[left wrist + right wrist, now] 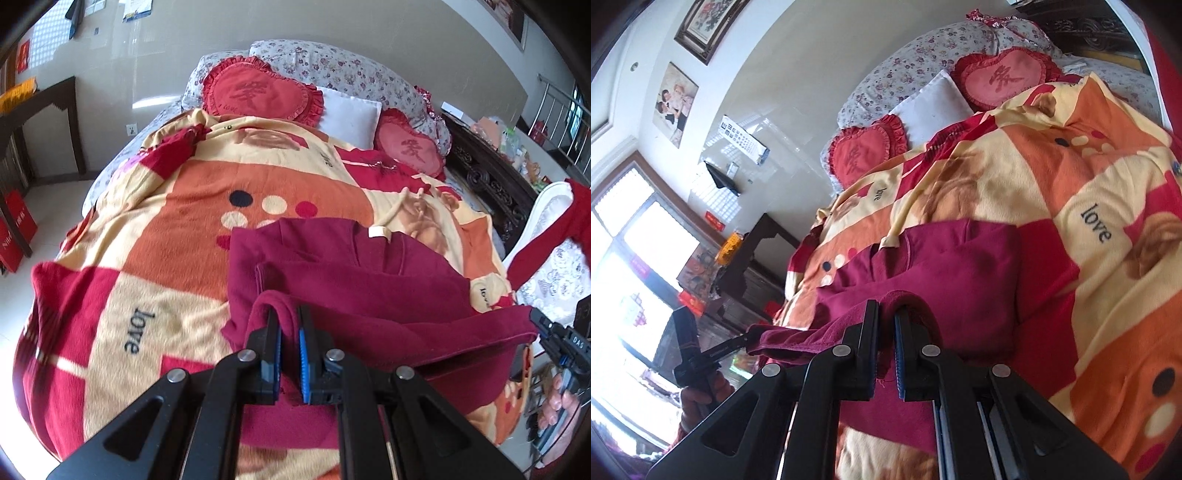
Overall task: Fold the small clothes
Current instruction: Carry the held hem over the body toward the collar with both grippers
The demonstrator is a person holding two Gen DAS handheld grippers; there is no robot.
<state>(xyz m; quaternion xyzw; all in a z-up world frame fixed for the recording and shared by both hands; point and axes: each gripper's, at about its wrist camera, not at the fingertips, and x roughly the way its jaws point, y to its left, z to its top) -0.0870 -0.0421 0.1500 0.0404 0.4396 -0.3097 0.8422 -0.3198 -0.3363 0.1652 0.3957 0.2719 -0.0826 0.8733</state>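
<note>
The word "love" is printed in dark letters on the blanket, at lower left of the left wrist view and at right of the right wrist view. A red character is stitched on each heart cushion. "DAS" can be read on the right claw at the right edge of the left view.

The left claw is seen closed on a raised fold of the maroon garment, at lower centre. The right claw is likewise clamped on the garment's hem, at lower centre of its own view. The left claw is seen at lower left there, held by a hand, pinching the stretched edge.

The garment lies spread on the blanket on a bed, its near edge lifted between both claws. A white pillow, floral bedding, a framed picture, an eye chart and a window are visible.
</note>
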